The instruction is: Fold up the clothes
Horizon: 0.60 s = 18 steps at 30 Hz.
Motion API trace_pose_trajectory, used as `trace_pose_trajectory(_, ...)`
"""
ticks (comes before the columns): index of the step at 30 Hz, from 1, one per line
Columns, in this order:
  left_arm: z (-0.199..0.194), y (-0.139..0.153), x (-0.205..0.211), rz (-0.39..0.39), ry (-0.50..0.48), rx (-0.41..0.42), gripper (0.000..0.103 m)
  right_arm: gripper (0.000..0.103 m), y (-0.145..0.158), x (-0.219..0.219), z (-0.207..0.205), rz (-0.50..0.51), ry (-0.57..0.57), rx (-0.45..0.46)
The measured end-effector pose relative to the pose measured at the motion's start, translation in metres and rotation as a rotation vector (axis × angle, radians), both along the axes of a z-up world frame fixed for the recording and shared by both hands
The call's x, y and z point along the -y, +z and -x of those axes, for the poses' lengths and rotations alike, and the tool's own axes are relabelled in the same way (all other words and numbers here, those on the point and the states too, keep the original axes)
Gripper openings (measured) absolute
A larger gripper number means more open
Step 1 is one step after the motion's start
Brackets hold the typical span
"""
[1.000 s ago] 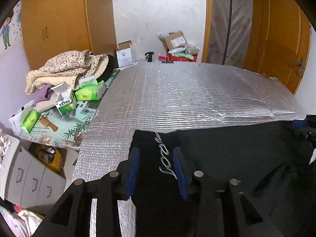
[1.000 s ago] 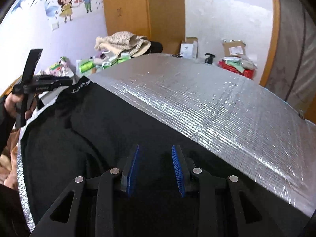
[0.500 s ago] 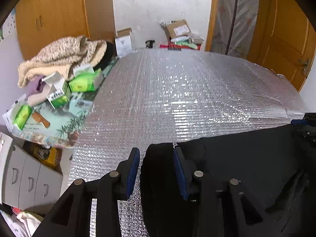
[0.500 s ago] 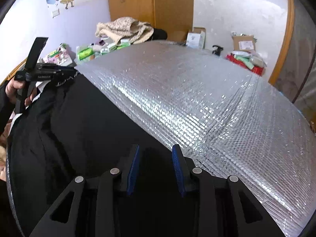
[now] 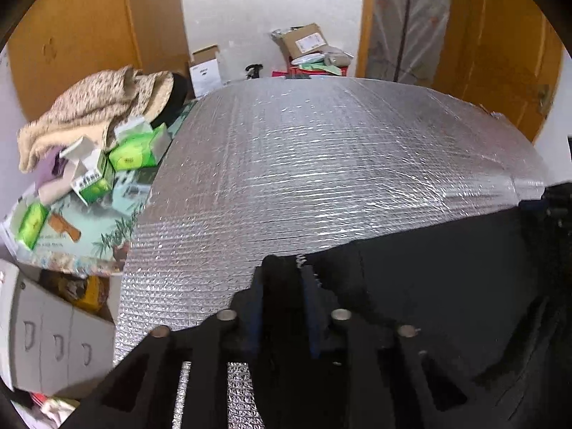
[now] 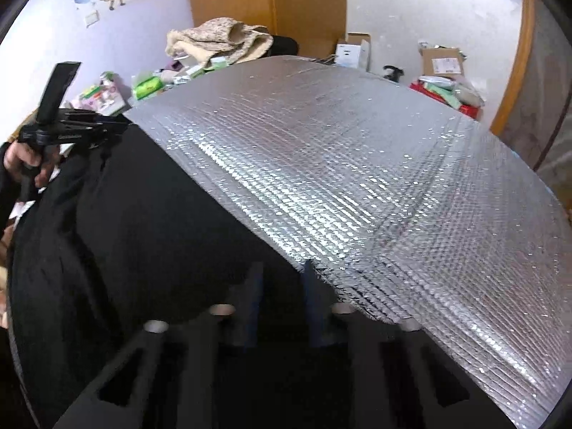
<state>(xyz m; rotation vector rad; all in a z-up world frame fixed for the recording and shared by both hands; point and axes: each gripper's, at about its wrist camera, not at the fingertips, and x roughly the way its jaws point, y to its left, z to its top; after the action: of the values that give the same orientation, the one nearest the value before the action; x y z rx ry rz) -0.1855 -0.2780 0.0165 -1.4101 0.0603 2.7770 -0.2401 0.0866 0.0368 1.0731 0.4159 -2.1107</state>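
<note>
Since 1 second ago my left gripper (image 5: 282,279) has carried its corner of the black garment (image 5: 447,286) back toward me, so more silver foil mat (image 5: 321,164) shows bare ahead and the white lettering on the cloth edge now peeks out just beside the right-hand pad. Both blue pads are clenched on a bunched fold of that cloth. From the right wrist view, my right gripper (image 6: 280,286) sits over the near edge of the garment where it meets the mat; black cloth fills the gap between its 2 fingers, but the picture is blurred and I cannot tell whether they are pinching it. The garment lies spread across the near-left part of the mat, stretching from my right gripper to the left one, seen at far left with a hand (image 6: 21,159) on its handle. A beige blanket (image 5: 93,111) and green boxes (image 5: 134,152) are piled beside the mat.
</note>
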Motion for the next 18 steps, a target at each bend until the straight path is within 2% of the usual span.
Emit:
trace_pose_trajectory(5,-0.015,0.02,-0.005,0.012,-0.006,-0.075,0.009,0.003,0.014,-0.001,-0.01,0.007,-0.019,-0.035)
trace_pose_trajectory(12,-0.053,0.064,-0.005,-0.017,-0.005,-0.213,0.009,0.002,0.061,-0.021,-0.043,0.096,-0.033,-0.129)
trace_pose_trajectory(18,-0.1,0.091,-0.012,-0.054,-0.01,-0.318,0.009,0.0,0.1,-0.041,-0.092,0.177,-0.033,-0.204)
